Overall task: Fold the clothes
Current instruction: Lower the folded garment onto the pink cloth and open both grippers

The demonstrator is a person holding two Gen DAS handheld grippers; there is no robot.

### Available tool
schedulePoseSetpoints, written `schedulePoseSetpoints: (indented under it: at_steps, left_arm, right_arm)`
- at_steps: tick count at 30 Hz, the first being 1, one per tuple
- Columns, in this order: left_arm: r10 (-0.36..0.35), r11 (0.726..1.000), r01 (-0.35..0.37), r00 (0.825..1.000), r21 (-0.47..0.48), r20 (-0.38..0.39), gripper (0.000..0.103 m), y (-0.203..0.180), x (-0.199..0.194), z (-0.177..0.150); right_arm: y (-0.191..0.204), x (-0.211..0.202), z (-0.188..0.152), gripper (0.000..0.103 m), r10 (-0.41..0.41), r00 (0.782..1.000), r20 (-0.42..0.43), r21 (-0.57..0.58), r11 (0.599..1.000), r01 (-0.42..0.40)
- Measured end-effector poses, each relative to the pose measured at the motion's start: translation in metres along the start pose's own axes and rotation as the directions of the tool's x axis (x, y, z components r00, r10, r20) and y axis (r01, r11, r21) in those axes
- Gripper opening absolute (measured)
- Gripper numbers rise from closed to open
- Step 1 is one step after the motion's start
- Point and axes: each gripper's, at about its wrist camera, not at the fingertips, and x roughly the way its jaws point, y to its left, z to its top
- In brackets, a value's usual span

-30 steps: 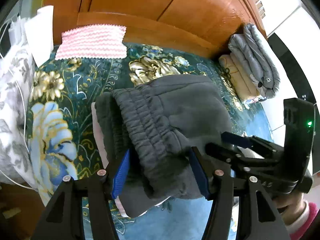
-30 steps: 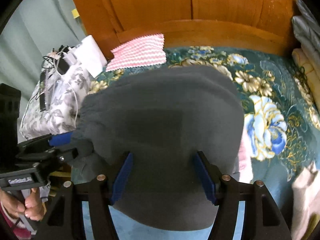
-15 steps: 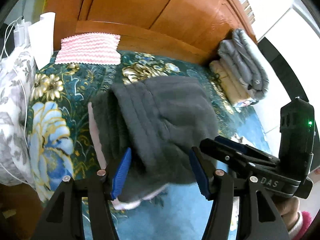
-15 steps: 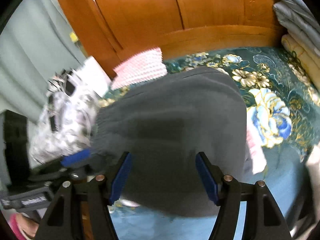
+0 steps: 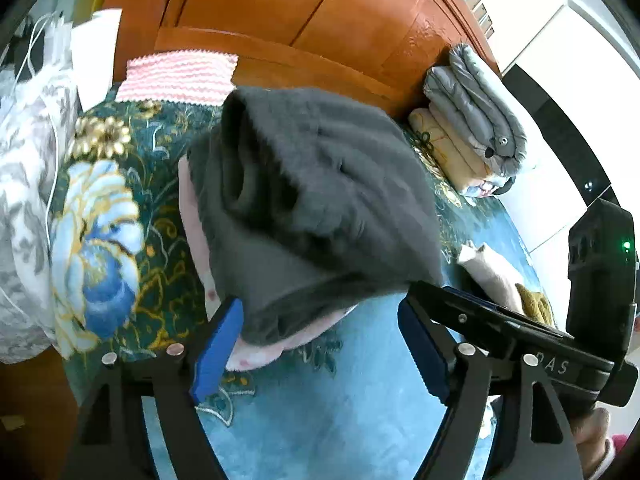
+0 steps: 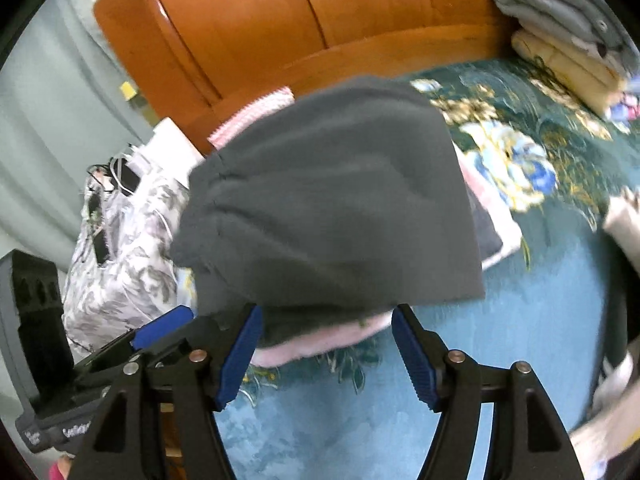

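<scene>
Lying folded, grey trousers (image 5: 320, 208) cover pink garment (image 5: 256, 352) beside floral pillow (image 5: 24, 168).

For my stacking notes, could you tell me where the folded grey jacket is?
The folded grey jacket lies upper right in the left wrist view, atop a folded cream garment against the wooden headboard.

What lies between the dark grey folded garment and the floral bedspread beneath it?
A pink garment lies under the dark grey garment, on the bedspread; its edges peek out in both wrist views.

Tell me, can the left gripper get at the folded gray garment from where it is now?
Probably yes. The left gripper is open, and the gray garment lies right ahead on a pink garment; nothing blocks the way, though the right gripper crowds its right side.
</scene>
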Motion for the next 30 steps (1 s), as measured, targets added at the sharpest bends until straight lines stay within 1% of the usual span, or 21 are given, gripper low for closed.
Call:
schedulePoseSetpoints:
  at_steps: [2,4,7,9,11,12,15,20,25,30]
  left_arm:
    - [0.001,1.000,-0.001,1.000,-0.024,-0.005,0.085,0.008,0.006,-0.012]
    - [0.002,0.999,-0.002,1.000,-0.045,-0.012,0.086,0.015,0.012,-0.023]
    - [-0.017,0.998,0.015,1.000,-0.064,-0.027,0.088,0.019,0.021,-0.036]
    - [-0.028,0.998,0.026,0.999,-0.062,-0.029,0.090,0.020,0.025,-0.041]
    - [-0.044,0.998,0.042,0.999,-0.055,-0.030,0.093,0.021,0.028,-0.044]
    - [-0.058,0.997,0.057,0.998,-0.056,-0.024,0.094,0.022,0.028,-0.045]
    - [-0.094,0.994,0.094,0.996,-0.060,0.000,0.095,0.027,0.026,-0.047]
    - [-0.063,0.996,0.066,0.996,-0.056,0.060,0.095,0.032,0.018,-0.045]
    - [-0.066,0.995,0.074,0.991,-0.071,0.113,0.095,0.036,0.010,-0.044]
    - [-0.048,0.996,0.060,0.985,-0.072,0.164,0.095,0.035,0.003,-0.045]
  right_arm:
    - [-0.002,0.004,-0.008,0.078,-0.019,1.000,-0.008,0.005,1.000,0.019]
    - [-0.005,0.009,-0.013,0.079,-0.035,0.999,-0.020,0.011,0.999,0.035]
    - [-0.008,0.016,-0.020,0.081,-0.074,0.997,-0.033,0.015,0.997,0.074]
    - [-0.010,0.020,-0.023,0.093,-0.086,0.996,-0.030,0.025,0.996,0.086]
    - [-0.010,0.021,-0.024,0.102,-0.090,0.996,-0.020,0.031,0.995,0.091]
    - [-0.008,0.021,-0.025,0.103,-0.095,0.995,-0.014,0.028,0.995,0.095]
    - [-0.004,0.023,-0.028,0.103,-0.110,0.994,0.006,0.019,0.994,0.110]
    - [0.007,0.024,-0.025,0.103,-0.115,0.992,0.049,-0.003,0.993,0.115]
    - [0.021,0.019,-0.022,0.103,-0.118,0.988,0.102,-0.043,0.991,0.123]
    - [0.025,0.016,-0.022,0.103,-0.119,0.986,0.114,-0.042,0.991,0.125]
